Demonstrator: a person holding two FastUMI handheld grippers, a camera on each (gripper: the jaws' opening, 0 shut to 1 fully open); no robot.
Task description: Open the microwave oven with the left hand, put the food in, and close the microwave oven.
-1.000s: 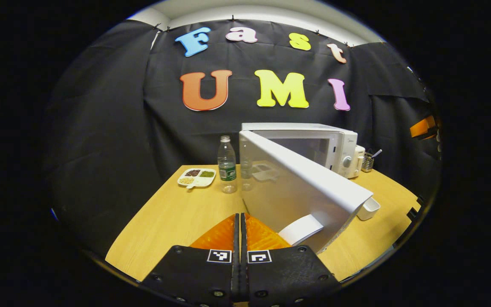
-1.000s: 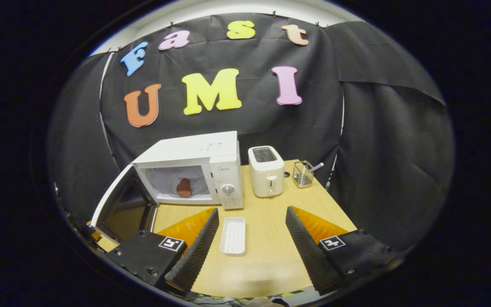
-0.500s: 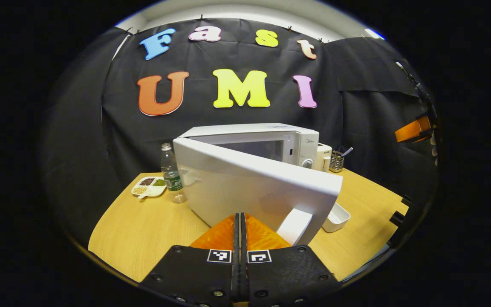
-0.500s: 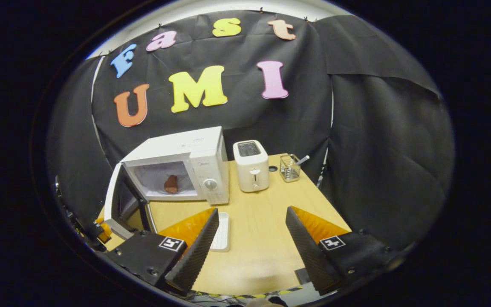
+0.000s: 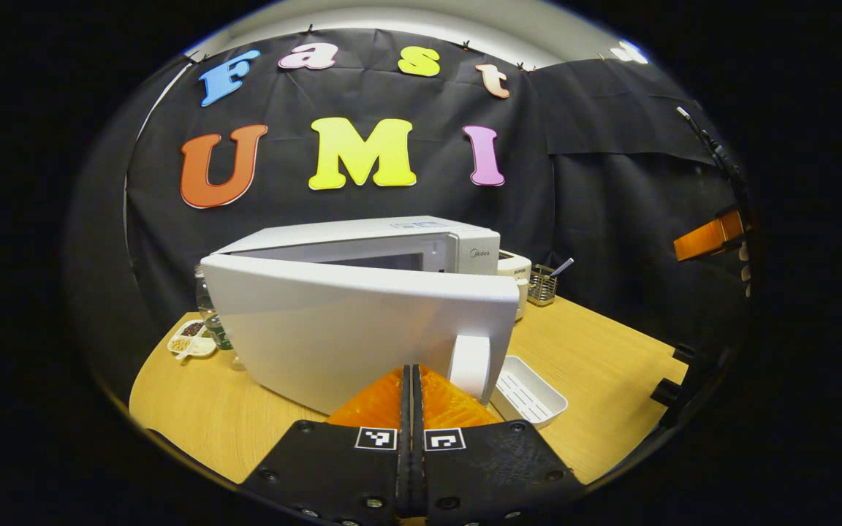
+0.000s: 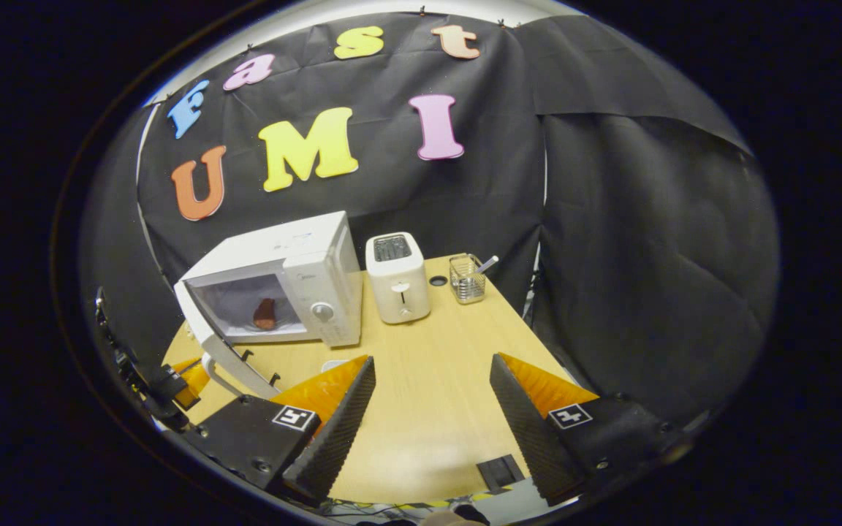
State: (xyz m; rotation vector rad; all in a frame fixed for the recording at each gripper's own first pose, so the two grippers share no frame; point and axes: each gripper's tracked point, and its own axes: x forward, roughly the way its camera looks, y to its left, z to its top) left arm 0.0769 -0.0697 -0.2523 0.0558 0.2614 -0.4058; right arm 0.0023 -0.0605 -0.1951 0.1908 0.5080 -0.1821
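Observation:
The white microwave (image 5: pixel 421 237) stands at the back of the wooden table (image 5: pixel 596 343). Its door (image 5: pixel 348 329) is swung most of the way toward the front, a gap still showing at the handle (image 5: pixel 469 364) side. My left gripper (image 5: pixel 411 371) is shut with nothing between its fingers, its tips at the door's outer face just left of the handle. In the right gripper view a brown piece of food (image 6: pixel 265 314) lies inside the microwave (image 6: pixel 289 270), behind the half-open door (image 6: pixel 220 349). My right gripper (image 6: pixel 432 365) hangs open over the table, holding nothing.
A white tray (image 5: pixel 531 391) lies on the table just right of the door. A toaster (image 6: pixel 397 286) and a wire utensil holder (image 6: pixel 466 279) stand right of the microwave. A water bottle (image 5: pixel 210 321) and a snack plate (image 5: pixel 188 340) sit left of it.
The door has swung from wide open toward the microwave, with my shut left gripper following behind it. The right gripper stayed open, and its view has drifted so the microwave sits farther left.

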